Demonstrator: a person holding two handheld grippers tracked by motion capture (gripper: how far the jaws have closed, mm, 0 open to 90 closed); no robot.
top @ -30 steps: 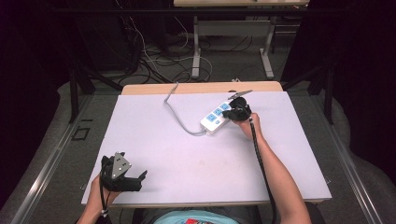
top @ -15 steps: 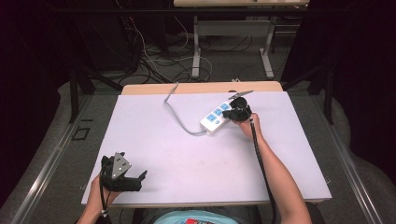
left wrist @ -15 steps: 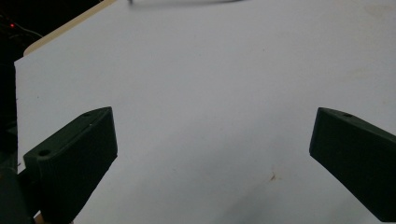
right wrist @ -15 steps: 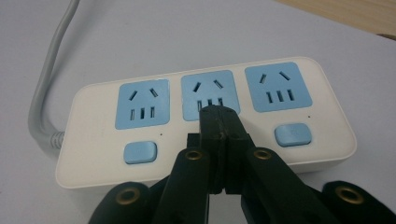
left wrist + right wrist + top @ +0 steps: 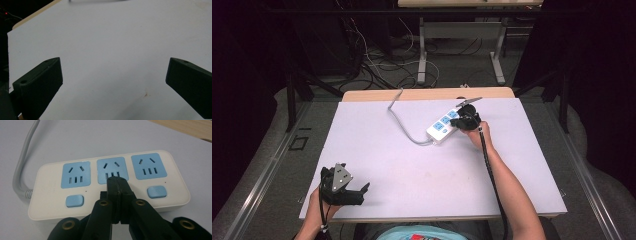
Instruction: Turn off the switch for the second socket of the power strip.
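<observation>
My right hand-held gripper [image 5: 117,182] is clenched tight with nothing between its jaws, the closed tip set over the middle switch of the white power strip [image 5: 107,182], blunt like that so it can press rather than pinch. The strip lies flat toward the far right of the worktop [image 5: 412,170], its grey cord [image 5: 399,117] trailing off the back edge. My left hand-held gripper [image 5: 354,192] waits released at the near left, clear of the action.

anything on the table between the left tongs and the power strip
Nothing: in the high view, only bare white table lies between the left tongs and the power strip. The strip's grey cable curves off toward the far edge.
</observation>
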